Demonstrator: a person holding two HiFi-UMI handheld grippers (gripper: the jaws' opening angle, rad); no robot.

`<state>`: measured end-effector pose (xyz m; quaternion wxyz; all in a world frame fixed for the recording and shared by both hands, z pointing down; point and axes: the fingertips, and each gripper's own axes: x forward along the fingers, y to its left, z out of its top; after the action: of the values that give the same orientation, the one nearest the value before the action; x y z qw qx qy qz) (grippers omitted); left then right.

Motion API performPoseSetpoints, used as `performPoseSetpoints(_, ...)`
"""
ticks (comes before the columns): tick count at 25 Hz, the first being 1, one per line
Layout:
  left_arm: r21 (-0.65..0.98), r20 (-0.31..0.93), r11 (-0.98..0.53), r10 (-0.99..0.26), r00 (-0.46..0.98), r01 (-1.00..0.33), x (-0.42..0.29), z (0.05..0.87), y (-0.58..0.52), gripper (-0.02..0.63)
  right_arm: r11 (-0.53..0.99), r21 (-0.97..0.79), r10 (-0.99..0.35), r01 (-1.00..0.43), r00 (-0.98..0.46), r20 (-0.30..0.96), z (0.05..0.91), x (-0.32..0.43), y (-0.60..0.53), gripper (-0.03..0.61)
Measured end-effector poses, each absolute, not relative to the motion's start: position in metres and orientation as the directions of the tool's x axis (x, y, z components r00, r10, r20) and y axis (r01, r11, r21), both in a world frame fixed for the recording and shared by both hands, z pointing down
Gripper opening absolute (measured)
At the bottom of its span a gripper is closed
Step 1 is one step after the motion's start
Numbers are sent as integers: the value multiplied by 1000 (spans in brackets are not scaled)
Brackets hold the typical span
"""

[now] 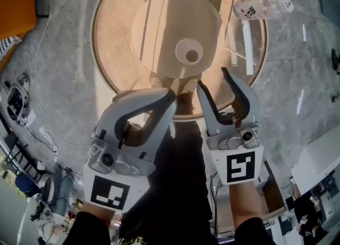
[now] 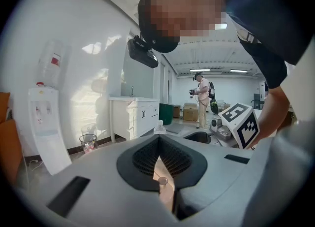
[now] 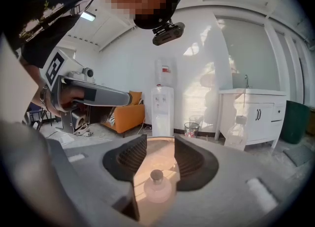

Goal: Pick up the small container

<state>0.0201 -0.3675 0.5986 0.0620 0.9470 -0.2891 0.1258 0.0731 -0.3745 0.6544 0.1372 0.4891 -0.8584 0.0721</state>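
Head view
- Worktop (image 1: pixel 114 42): one, round and glass, filling the upper middle of the frame.
- Small container (image 1: pixel 189 51): one, white and round, standing on the worktop just above frame centre, apart from both grippers.
- Bottle (image 1: pixel 260 7): one, clear plastic, lying on its side at the upper right by the worktop's rim.
- Grippers: two, each with one marker cube.
- Left gripper (image 1: pixel 171 98): lower left, its fingers pressed together at the tips.
- Right gripper (image 1: pixel 211 77): lower right, its fingers spread with nothing touching them.

Left gripper view
- Fingers (image 2: pixel 142 159): two, meeting at their tips and pinching nothing.
- Small container (image 2: pixel 163 181): seen through the narrow slit below the tips, down on the worktop.
- Background: one water dispenser (image 2: pixel 47 122) at left, one bin (image 2: pixel 87 142), one white cabinet (image 2: pixel 133 117), one person (image 2: pixel 202 98) standing far off at centre right.
- Right gripper's marker cube (image 2: pixel 241 125): at right.

Right gripper view
- Fingers (image 3: pixel 189 159): two, standing wide apart.
- Small container (image 3: pixel 156 187): low in the gap between them, touching neither.
- Left gripper (image 3: pixel 129 99): at upper left.
- Background: one water dispenser (image 3: pixel 162 108), one orange sofa (image 3: pixel 125 113), one bin (image 3: pixel 191 130), one cabinet (image 3: pixel 251 115), one bottle (image 3: pixel 236 132).
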Motion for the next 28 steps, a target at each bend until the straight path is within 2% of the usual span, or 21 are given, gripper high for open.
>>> performPoseSetpoints(7,72,287,-819,-530,798,-569,18,640,-375,14,502,-51,-810,-864,-490,323,712,62,-388,176)
performPoseSetpoints(16,147,291,-807,-517,805,-572,17,679,-378,14,534,-19,-793,-846,-508,337,756,47,-407,205)
performPoseSetpoints(28,217,310,-800,-486,817,-559,9,734,-387,14,474,-2,-840,-880,-453,299,809,33,-435,204)
